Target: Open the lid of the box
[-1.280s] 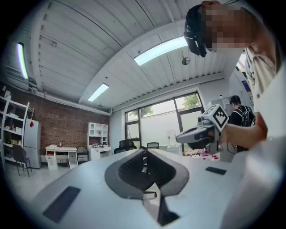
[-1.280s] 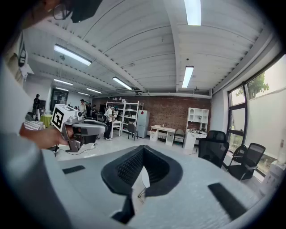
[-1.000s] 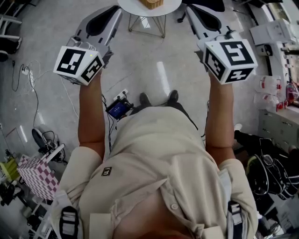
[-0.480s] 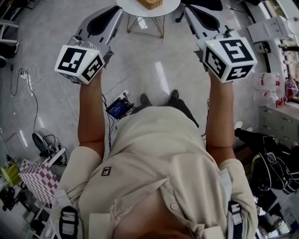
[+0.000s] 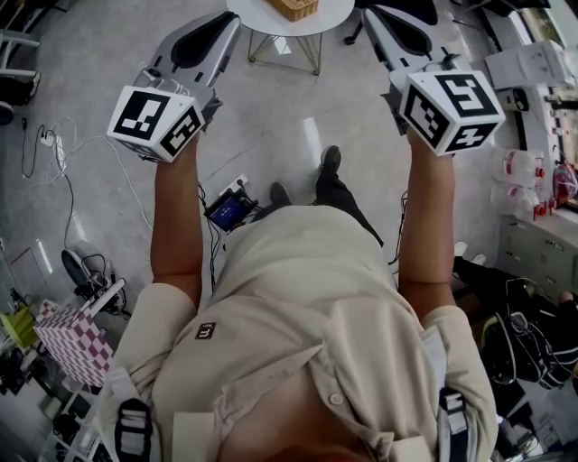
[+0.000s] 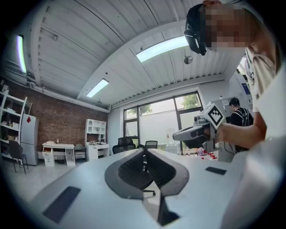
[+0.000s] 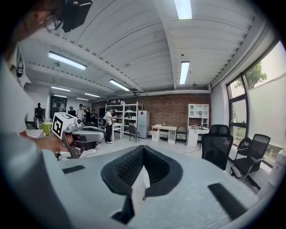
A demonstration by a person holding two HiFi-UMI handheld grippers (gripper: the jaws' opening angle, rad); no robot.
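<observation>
1. From the head view alone: woven box (image 5: 293,7) on the round white table (image 5: 330,22), right at the picture's top edge and cut off by it, so no telling how the lid sits. Lies ahead, between the two claws' tips in the picture, touched by neither.
2. From the gripper views alone: left gripper (image 6: 144,154) with jaws pressed together at the tips and nothing between them; right gripper (image 7: 142,150) likewise closed up and empty. Neither box nor table in these two views, only room beyond the tips.
3. Past the left claw: brick wall (image 6: 53,123), white desk (image 6: 58,150), black office chairs (image 6: 125,144), tall windows (image 6: 161,123). Past the right claw: white shelves (image 7: 127,117) and several people (image 7: 108,125) far back.
4. Down by the feet in the head view: small device with a blue screen (image 5: 229,210), loose cables (image 5: 63,171), a checkered block (image 5: 77,343) at lower left. Between body and table, just grey floor (image 5: 271,135).
5. Both bare forearms stretched forward, side by side, well apart. Left marker cube (image 5: 155,122) and right marker cube (image 5: 452,110) just above the hands. Claws pointing ahead, about level, angled slightly toward each other. Right shoe (image 5: 330,161) ahead of left shoe (image 5: 280,192).
</observation>
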